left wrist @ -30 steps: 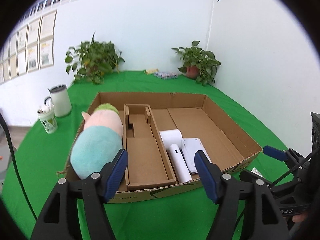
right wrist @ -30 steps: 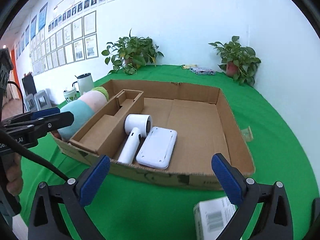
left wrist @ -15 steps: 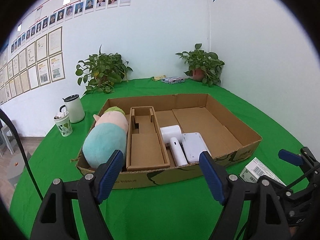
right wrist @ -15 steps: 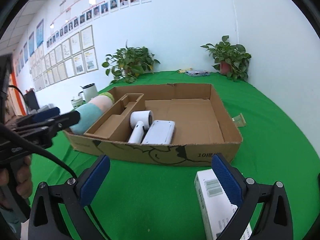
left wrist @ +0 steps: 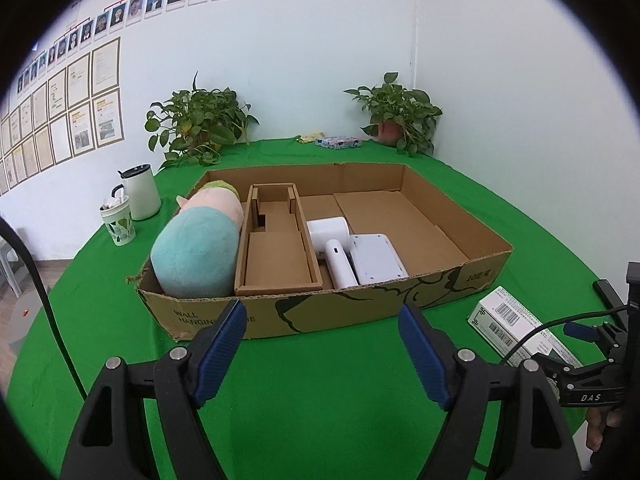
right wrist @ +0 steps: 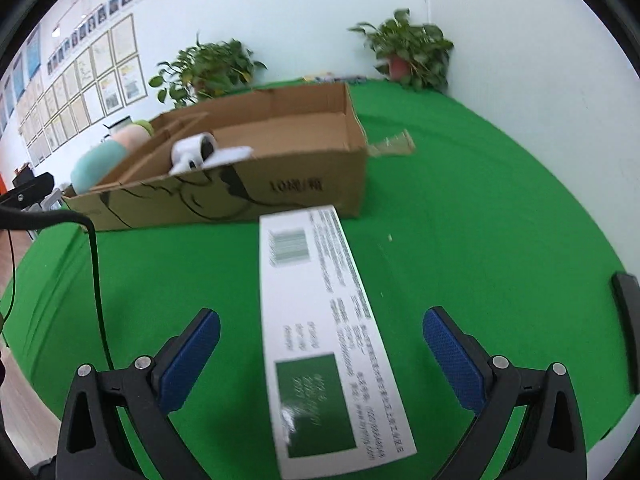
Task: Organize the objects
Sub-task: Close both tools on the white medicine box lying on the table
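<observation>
Two grippers open, neither holding anything. My right gripper (right wrist: 320,354) straddles the long white printed carton (right wrist: 320,320), lying on the green counter (right wrist: 480,200) low-centre of frame, pads not touching. Risk: carton sits skewed btwn pads, so closing could twist it. Left gripper (left wrist: 322,350) idles before the brown cardboard tray (left wrist: 360,308).

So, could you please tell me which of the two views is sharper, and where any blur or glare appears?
Left wrist view: sharp, evenly lit; cardboard box print legible, edges bowed by fisheye. Right wrist view: motion-blurred; plants smeared, white carton text unreadable, slight glare on its green panel.
</observation>
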Available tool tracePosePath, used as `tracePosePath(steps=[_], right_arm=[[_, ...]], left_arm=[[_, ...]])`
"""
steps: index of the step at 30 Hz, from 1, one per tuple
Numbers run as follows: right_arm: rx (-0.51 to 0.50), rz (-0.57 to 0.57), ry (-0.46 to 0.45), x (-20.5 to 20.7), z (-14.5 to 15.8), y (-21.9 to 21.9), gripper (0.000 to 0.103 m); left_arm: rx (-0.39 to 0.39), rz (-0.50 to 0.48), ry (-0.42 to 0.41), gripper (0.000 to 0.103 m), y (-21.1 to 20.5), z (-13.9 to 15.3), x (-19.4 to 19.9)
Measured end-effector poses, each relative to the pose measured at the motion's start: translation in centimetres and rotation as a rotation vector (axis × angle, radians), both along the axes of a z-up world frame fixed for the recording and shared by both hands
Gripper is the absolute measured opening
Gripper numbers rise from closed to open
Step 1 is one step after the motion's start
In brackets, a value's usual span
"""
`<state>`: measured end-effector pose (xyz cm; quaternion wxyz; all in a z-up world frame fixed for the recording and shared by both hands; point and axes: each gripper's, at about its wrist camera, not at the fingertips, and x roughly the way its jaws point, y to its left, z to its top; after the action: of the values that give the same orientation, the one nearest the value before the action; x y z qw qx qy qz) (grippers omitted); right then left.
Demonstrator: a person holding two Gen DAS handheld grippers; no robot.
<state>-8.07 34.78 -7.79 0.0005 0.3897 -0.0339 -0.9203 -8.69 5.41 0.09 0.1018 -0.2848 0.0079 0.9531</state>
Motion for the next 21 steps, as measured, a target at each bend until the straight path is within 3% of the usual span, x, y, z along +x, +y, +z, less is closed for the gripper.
tracePosePath(steps=[2, 4, 5, 6, 10, 11, 12, 13, 17, 21], right_arm=[[-0.004, -0.002, -0.023, 0.0, -0.8, 0.2, 0.102], [-0.003, 0.017, -0.038, 0.1, -1.5, -0.1, 0.09], [0.006, 0.027, -0.046, 0.2, -1.8, -0.5, 0.071], [0.03, 0.035, -0.057, 0.2, -2.2, -1.0, 0.061], [-0.053, 0.127, -0.04, 0.6, -2.5, -3.7, 0.062], [-0.065, 0.158, -0.029, 0.7, -2.3, -4.8, 0.07], [-0.062, 0.188, -0.008, 1.0, -2.0, -6.1, 0.09], [-0.064, 0.207, 0.014, 1.3, -1.7, -7.1, 0.1], [-0.092, 0.28, 0.039, 1.7, -0.8, -9.4, 0.102], [-0.067, 0.299, 0.03, 1.4, -0.6, -10.7, 0.102]], left_arm=[[0.007, -0.019, -0.023, 0.078, 0.4, -0.7, 0.0], [0.015, -0.029, -0.04, 0.078, 0.6, -1.4, 0.0], [0.026, -0.033, -0.051, 0.078, 0.6, -1.8, -0.1], [0.039, -0.037, -0.063, 0.078, 0.5, -2.0, -0.2], [0.077, -0.054, -0.1, 0.078, -0.9, -2.1, -1.2], [0.084, -0.052, -0.104, 0.078, -1.4, -1.8, -1.5], [0.096, -0.053, -0.111, 0.078, -2.2, -1.5, -2.0], [0.107, -0.058, -0.119, 0.078, -2.6, -1.2, -2.3], [0.172, -0.103, -0.16, 0.078, -4.0, -0.4, -3.7], [0.266, -0.206, -0.255, 0.078, -3.2, -1.9, -5.1]])
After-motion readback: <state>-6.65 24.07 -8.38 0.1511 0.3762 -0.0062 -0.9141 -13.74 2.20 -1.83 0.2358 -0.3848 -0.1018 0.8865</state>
